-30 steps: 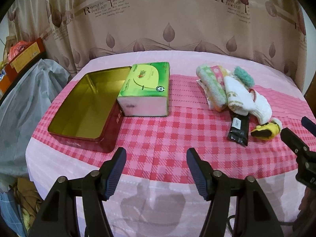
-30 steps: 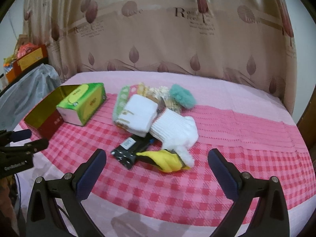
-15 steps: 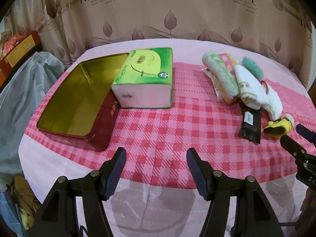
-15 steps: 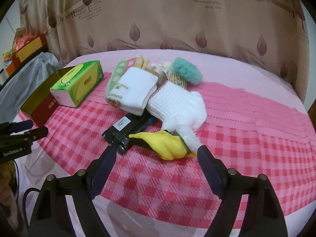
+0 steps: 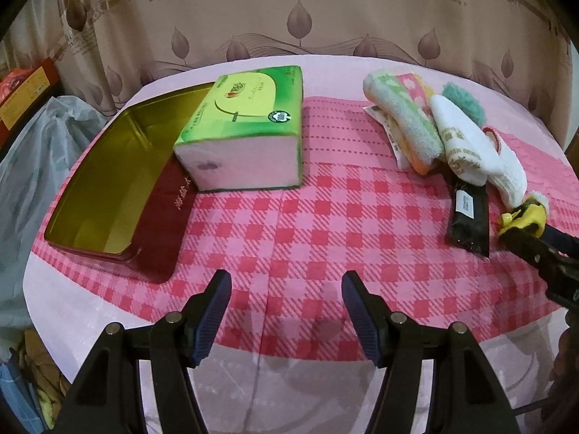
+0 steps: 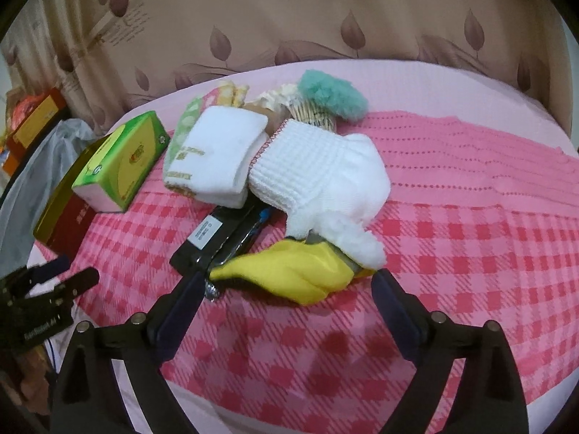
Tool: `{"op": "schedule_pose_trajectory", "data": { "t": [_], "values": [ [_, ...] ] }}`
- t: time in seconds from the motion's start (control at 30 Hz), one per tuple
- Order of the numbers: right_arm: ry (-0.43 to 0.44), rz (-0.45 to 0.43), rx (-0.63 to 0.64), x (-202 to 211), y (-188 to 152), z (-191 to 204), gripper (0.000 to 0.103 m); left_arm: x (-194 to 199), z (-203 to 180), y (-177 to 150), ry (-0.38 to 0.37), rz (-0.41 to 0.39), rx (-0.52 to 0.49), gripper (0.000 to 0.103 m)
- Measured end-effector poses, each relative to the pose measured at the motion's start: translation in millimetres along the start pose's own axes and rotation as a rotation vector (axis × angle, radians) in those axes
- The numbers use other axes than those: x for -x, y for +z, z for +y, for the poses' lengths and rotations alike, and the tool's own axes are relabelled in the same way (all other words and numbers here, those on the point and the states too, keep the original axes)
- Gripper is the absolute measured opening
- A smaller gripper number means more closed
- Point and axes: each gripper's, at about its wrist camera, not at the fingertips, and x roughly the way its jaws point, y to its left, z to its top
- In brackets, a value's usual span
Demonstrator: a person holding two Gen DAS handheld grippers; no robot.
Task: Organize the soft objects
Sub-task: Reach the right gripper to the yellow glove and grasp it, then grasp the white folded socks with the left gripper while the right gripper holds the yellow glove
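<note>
Item 1, right gripper (image 6: 286, 284): now low over the checked cloth (image 6: 452, 253), closer than a second ago, jaws opening, flanking the yellow glove (image 6: 289, 275) without pressing it.

Item 2, yellow glove: lies at 6 o'clock of the soft pile, touching the white knit glove (image 6: 318, 166) and the black packet (image 6: 213, 238); likely first pick.

Item 3, left gripper (image 5: 286, 311): also lower, jaws apart, nothing between them (idle over cloth).

Item 4, gold tin (image 5: 105, 181): open, at 9 o'clock of the green tissue pack (image 5: 246, 123); probable destination, nothing stowed yet.
</note>
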Motion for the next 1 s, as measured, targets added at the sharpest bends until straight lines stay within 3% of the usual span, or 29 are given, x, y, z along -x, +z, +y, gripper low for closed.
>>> {"op": "schedule_pose_trajectory", "data": {
  "t": [0.23, 0.47, 0.63, 1.0],
  "values": [
    [-0.021, -0.001, -0.016, -8, 6, 2, 0.093, -9, -2, 2, 0.006, 0.009, -0.007, 0.065],
    [-0.020, 0.003, -0.007, -10, 3, -3, 0.052, -16, -7, 5, -0.011, 0.018, -0.025, 0.065],
    [-0.019, 0.010, -0.012, -6, -3, -8, 0.033, -17, -18, 6, -0.041, 0.018, -0.053, 0.065],
    [-0.085, 0.021, -0.041, 6, -14, -27, 0.030, -4, -45, 18, -0.212, 0.017, -0.101, 0.065]
  ]
}}
